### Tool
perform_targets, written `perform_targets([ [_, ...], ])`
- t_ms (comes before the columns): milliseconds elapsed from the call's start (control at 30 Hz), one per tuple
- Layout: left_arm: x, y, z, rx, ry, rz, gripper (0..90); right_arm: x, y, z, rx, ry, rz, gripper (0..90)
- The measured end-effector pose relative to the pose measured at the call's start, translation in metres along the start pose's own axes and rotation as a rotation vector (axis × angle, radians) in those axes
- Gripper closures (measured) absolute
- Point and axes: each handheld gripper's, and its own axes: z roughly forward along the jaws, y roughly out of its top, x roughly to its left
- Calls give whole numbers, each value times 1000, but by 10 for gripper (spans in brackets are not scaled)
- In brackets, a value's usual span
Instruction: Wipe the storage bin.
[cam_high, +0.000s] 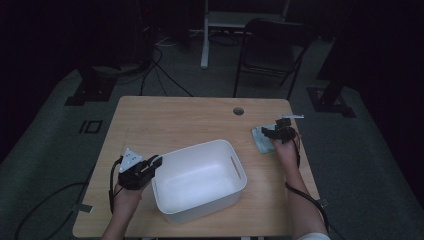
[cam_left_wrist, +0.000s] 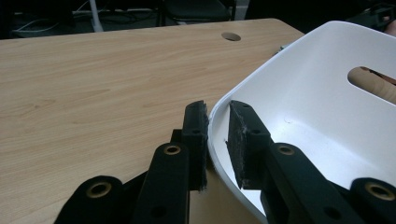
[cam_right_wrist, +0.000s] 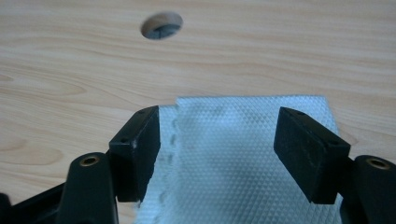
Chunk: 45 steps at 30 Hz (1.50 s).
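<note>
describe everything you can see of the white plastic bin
The white plastic bin is a rounded-corner rectangular tub with smooth, slightly glossy walls and a slot handle cut near the rim on its right side. It stands upright and empty on the light wooden table, near the front edge, turned a little askew. The left gripper is shut on its left rim, one pad outside the wall and one inside. Through the slot in the left gripper view, something skin-toned shows beyond.

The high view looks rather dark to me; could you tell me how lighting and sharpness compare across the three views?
High view: dim, the room black beyond the table, the white bin brightest. Left gripper view: evenly lit, wood grain crisp, the near jaws slightly soft, the left gripper on the bin's rim. Right gripper view: bright, the textured cloth sharp between the right gripper jaws, no glare.
</note>
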Motion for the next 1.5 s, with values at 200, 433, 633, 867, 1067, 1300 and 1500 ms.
perform_targets([
  [200, 0, 0, 0, 3, 3, 2, 775, -11, 3, 12, 30, -28, 0, 297],
  [433, 0, 0, 0, 2, 4, 1, 775, -17, 1, 21, 54, -44, -38, 265],
  [633, -1, 0, 0, 3, 7, 3, 775, -18, -6, 31, 94, -65, -66, 206],
  [867, -1, 0, 0, 2, 6, 4, 775, -16, -6, 34, 101, -66, -115, 191],
  [1067, -1, 0, 0, 2, 7, 2, 775, -12, -3, 32, 125, -44, -142, 350],
  [1300, -1, 0, 0, 2, 7, 2, 775, -1, -1, 29, 142, -6, -176, 645],
  [1500, -1, 0, 0, 0, 8, -2, 775, 7, 0, 28, 165, -6, -166, 794],
])
